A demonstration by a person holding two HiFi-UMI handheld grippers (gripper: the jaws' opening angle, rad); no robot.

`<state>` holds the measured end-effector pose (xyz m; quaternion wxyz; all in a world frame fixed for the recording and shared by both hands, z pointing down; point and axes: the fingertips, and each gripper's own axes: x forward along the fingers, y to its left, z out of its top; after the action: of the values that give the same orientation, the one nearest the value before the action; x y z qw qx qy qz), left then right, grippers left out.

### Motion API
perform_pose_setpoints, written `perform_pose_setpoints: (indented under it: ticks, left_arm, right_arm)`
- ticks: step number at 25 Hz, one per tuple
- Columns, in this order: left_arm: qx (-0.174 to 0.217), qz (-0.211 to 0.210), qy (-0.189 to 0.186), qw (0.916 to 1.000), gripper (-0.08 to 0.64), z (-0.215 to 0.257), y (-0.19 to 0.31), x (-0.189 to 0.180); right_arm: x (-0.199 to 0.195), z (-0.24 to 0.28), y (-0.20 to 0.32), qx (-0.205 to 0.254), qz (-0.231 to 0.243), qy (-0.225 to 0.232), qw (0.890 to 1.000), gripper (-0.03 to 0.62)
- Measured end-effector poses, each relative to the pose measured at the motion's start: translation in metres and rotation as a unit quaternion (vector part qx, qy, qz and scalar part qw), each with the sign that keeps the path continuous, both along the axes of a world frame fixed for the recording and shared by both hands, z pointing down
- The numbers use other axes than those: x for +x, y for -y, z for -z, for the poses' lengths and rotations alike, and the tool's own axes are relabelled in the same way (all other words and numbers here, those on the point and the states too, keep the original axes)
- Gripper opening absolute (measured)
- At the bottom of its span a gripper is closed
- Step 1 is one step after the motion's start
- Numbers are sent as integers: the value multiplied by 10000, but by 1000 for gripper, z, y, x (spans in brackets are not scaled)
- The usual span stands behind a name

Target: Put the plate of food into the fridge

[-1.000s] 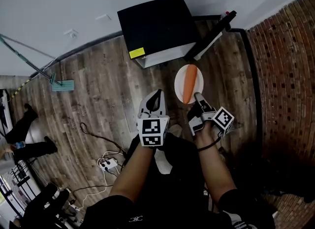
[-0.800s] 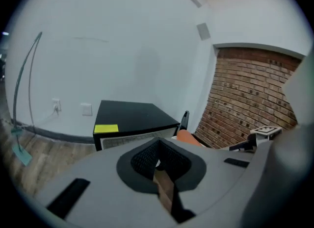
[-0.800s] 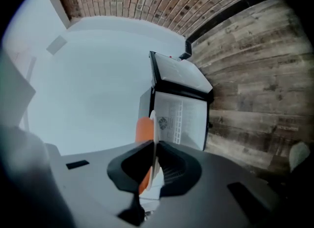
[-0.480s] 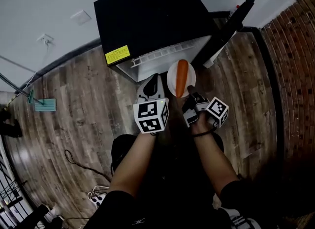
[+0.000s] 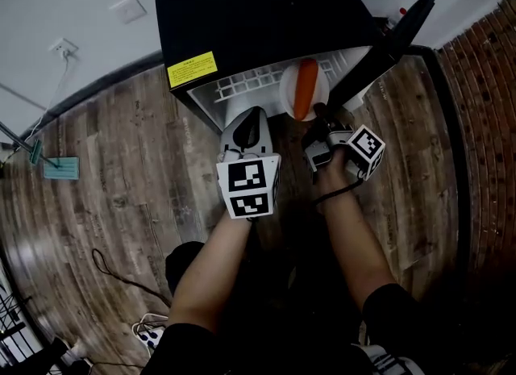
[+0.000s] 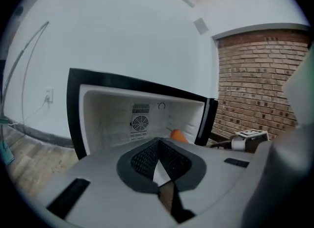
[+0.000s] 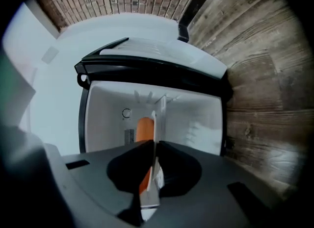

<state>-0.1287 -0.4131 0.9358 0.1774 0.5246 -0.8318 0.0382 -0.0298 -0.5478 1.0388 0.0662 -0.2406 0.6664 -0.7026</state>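
Wooden floor (image 5: 121,164): black fridge (image 5: 258,18) standing far centre; teal mop head (image 5: 62,168) left; power strip (image 5: 153,335) near left.

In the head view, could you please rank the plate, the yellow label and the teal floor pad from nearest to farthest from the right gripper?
1. Plate: held in the jaws of the right gripper, at the fridge opening.
2. Yellow label: on the fridge top, to the left.
3. Teal pad: on the floor, far left.

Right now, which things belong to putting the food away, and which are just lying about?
In use: right gripper clamping the white plate, carrot, open mini fridge.
Lying about: power strip, teal floor tool; left gripper shut, empty.
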Motion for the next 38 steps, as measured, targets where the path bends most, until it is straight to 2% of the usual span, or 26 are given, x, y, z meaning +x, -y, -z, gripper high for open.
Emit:
perform_pose_setpoints:
  ticks: [4,12,18,21,23,25,26,27,29,30,31,33,35,36,38]
  left_arm:
    - [-10,-245,30,9997,-5,-4,4,8]
    - [99,-563,-135,9983,-5,-7,11,12]
    - [21,-650,-152,9978,-5,-18,8,5]
    - [-10,-640,-190,9978,-5,-24,8,1]
    - [-1,-634,-228,9977,-5,-25,10,0]
    - [25,-654,-235,9976,-5,-24,12,0]
    - [33,-665,-230,9975,-5,-23,13,1]
    - [33,-673,-225,9975,-5,-24,14,1]
    - [12,-677,-230,9974,-5,-26,15,1]
    - [-1,-677,-236,9974,-5,-28,15,1]
    - [-11,-676,-240,9974,-5,-30,16,1]
    - [-11,-669,-249,9974,-5,-31,19,0]
    - [9,-670,-288,9973,-5,-32,23,1]
    - [25,-690,-313,9971,-5,-32,24,3]
    - [59,-789,-323,9963,-5,-30,29,9]
  right_arm:
    - [-23,0,28,159,-180,-76,9997,41]
    - [-63,-21,65,412,-233,-462,9978,41]
    - [-79,-23,76,938,-164,-1329,9865,34]
    - [-79,-18,81,1565,-153,-1935,9684,43]
    - [-77,-13,83,2205,-141,-2507,9425,49]
    - [-73,-8,83,2838,-197,-2990,9109,95]
    - [-70,-5,85,3057,-284,-3136,8986,183]
    - [-66,-4,86,3177,-369,-3194,8920,196]
    - [-56,-2,84,3180,-447,-3069,8959,195]
    - [-51,-1,82,3149,-439,-2956,9009,142]
    - [-44,1,78,3154,-396,-2852,9042,30]
    - [-33,10,66,3341,-217,-2702,9027,15]
    - [-18,25,49,3715,26,-2576,8920,14]
    - [-10,36,38,3970,165,-2532,8820,14]
    - [8,57,15,4571,460,-2612,8490,14]
